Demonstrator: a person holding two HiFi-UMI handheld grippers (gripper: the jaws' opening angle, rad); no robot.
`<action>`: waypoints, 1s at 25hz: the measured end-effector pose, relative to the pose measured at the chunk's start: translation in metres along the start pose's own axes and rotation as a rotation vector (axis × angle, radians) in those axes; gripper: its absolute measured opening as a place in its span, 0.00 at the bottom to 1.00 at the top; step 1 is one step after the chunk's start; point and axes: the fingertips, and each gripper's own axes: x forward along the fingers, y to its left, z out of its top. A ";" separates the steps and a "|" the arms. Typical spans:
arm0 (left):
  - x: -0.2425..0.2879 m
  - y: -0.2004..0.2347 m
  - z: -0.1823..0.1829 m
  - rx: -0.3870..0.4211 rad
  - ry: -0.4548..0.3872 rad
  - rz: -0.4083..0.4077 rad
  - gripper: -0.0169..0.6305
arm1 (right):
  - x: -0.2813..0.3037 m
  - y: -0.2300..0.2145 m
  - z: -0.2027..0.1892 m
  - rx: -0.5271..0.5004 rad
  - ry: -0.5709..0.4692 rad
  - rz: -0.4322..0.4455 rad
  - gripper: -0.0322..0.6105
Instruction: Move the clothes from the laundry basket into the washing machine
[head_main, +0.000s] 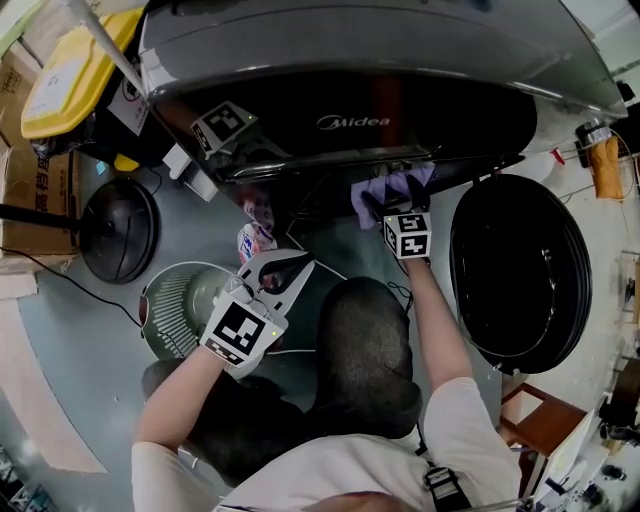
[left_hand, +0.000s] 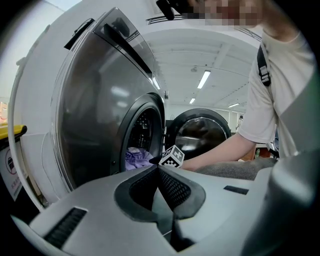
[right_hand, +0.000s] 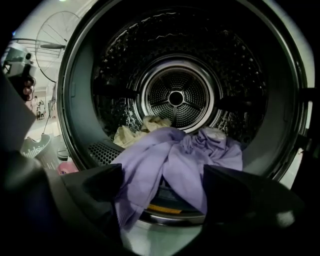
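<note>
My right gripper (head_main: 392, 195) is at the mouth of the grey washing machine (head_main: 350, 60). Its jaws stand wide open (right_hand: 162, 172). A lilac garment (right_hand: 175, 160) lies between them, draped over the drum's lower rim and hanging out; the pads do not press on it. Pale cream clothes (right_hand: 142, 129) lie deeper in the drum (right_hand: 175, 97). My left gripper (head_main: 275, 268) hovers over the ribbed white laundry basket (head_main: 170, 300), and its pads (left_hand: 159, 169) meet with nothing between them. A pink-and-white item (head_main: 255, 235) shows beyond that gripper's tip.
The round machine door (head_main: 520, 270) stands swung open to the right. A black round object (head_main: 120, 230) and cardboard boxes (head_main: 25, 170) sit at the left, under a yellow lid (head_main: 75, 70). The person's knee (head_main: 365, 350) is between the two arms.
</note>
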 end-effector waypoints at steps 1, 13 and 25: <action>0.000 0.001 0.000 -0.001 -0.001 0.000 0.03 | 0.001 -0.002 -0.004 0.000 0.011 -0.010 0.84; 0.002 0.004 -0.002 -0.012 0.011 -0.001 0.04 | 0.000 -0.021 0.006 -0.041 -0.025 -0.090 0.19; 0.001 0.003 -0.003 -0.003 0.011 0.007 0.04 | 0.016 -0.036 0.077 -0.097 -0.169 -0.113 0.14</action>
